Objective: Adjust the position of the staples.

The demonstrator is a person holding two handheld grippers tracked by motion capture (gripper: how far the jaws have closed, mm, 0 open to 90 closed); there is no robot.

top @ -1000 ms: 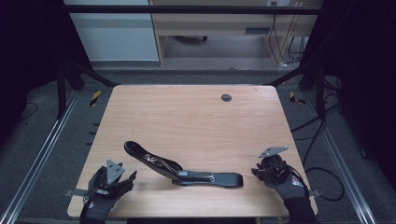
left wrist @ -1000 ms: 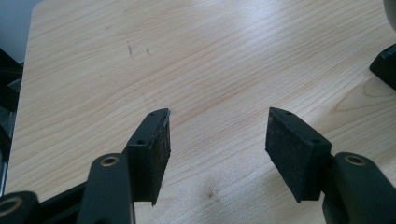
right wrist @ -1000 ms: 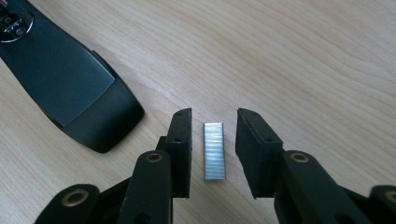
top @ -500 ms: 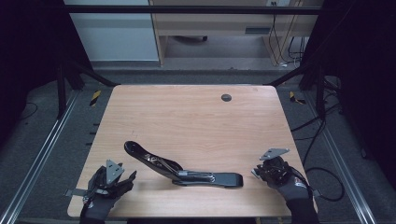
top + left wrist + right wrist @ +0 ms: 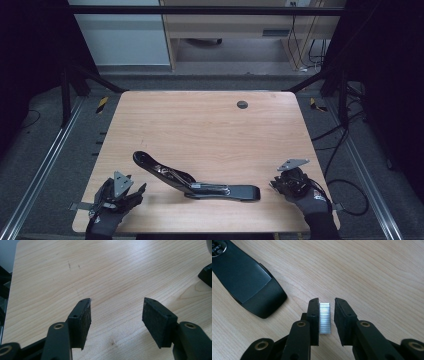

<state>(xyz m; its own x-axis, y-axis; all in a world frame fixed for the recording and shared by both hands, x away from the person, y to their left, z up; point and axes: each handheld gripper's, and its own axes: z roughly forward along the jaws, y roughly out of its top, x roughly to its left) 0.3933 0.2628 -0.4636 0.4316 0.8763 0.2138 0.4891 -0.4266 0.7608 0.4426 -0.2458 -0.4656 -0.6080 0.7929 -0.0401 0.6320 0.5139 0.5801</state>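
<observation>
While the wooden table (image 5: 200,125) carries little, its near half holds a black stapler (image 5: 192,180), swung open so that its two long arms lie spread flat, one reaching toward the left near corner, the other pointing right. A small dark round grommet (image 5: 242,104) sits near the far edge, well apart from the work.

The left gripper (image 5: 131,192) rests at the near left corner, just beside the stapler's left arm; in the left gripper view (image 5: 116,312) its jaws stand wide apart over bare wood, nothing between them.

The right gripper (image 5: 274,184) sits at the near right, close to the stapler's right end. Its jaws have just been opening slightly. In the right gripper view (image 5: 326,315) a strip of silver staples (image 5: 325,318) lies between the pads: it touches the left pad, with a narrow gap to the right pad, so it is not clamped. The stapler's rounded black end (image 5: 249,282) lies near, up and to the left.
</observation>
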